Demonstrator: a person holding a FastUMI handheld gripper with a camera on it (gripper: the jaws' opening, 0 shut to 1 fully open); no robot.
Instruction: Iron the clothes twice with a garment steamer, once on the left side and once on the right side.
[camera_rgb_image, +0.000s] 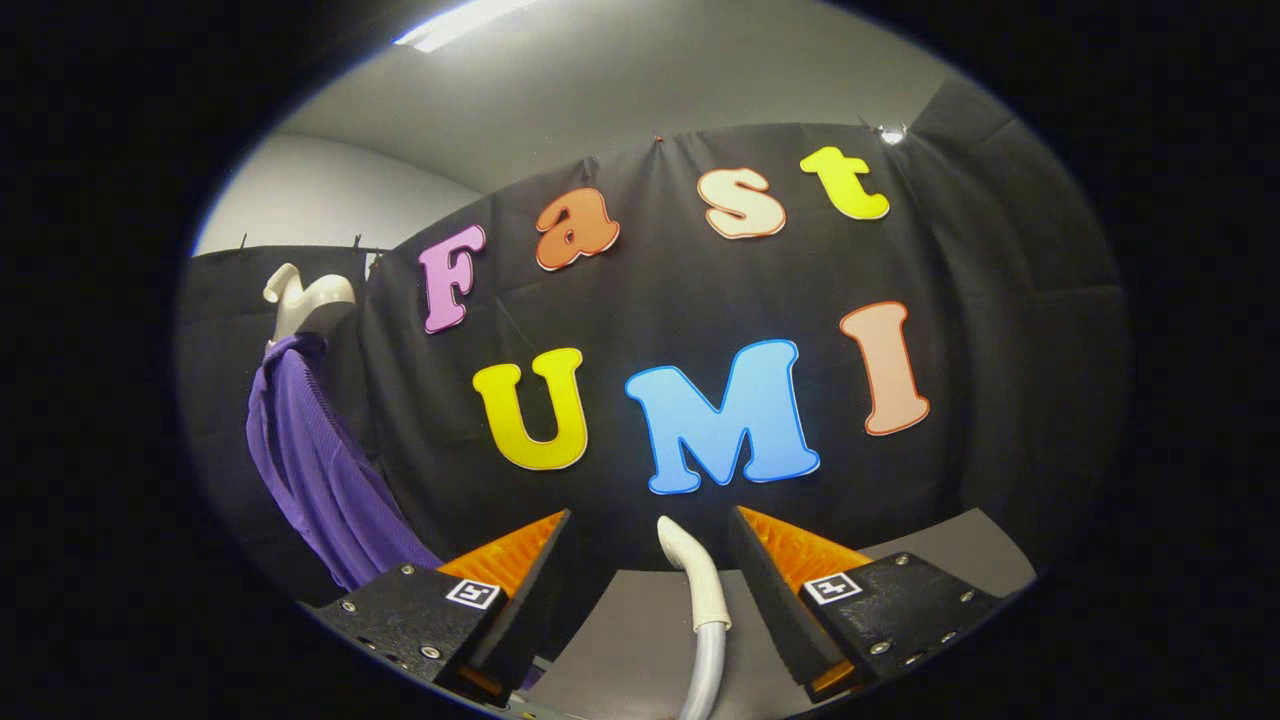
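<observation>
Steamer (700, 600): a white curved handle on a pale ribbed hose, standing upright between the claw's two fingers, clear of both. It rises from below, so its base is hidden.

Steamer, handling: my guess is light, hard plastic, smooth and a bit slippery. The hose below it is soft and will drag and tug as the handle moves. Best place to take hold, as I judge it, is the straight stem just under the bend, above the hose joint, where the sides are parallel and stiff.

Claw (650, 530): spread wide, with a gap on each side of the steamer. The fingers touch nothing and hold nothing.

Table (640, 630): grey surface under the steamer and reaching beyond it toward the wall.

Garment (320, 470): a purple ribbed knit hanging on a white dummy (305, 300), well off to the left of the steamer and farther back, against the black cloth wall (1000, 350). It looks soft and limp and will likely sway if pushed.

Stage, as a judgement: the steamer is not yet gripped and neither side of the garment looks attended to. Closing on the stem comes first.
</observation>
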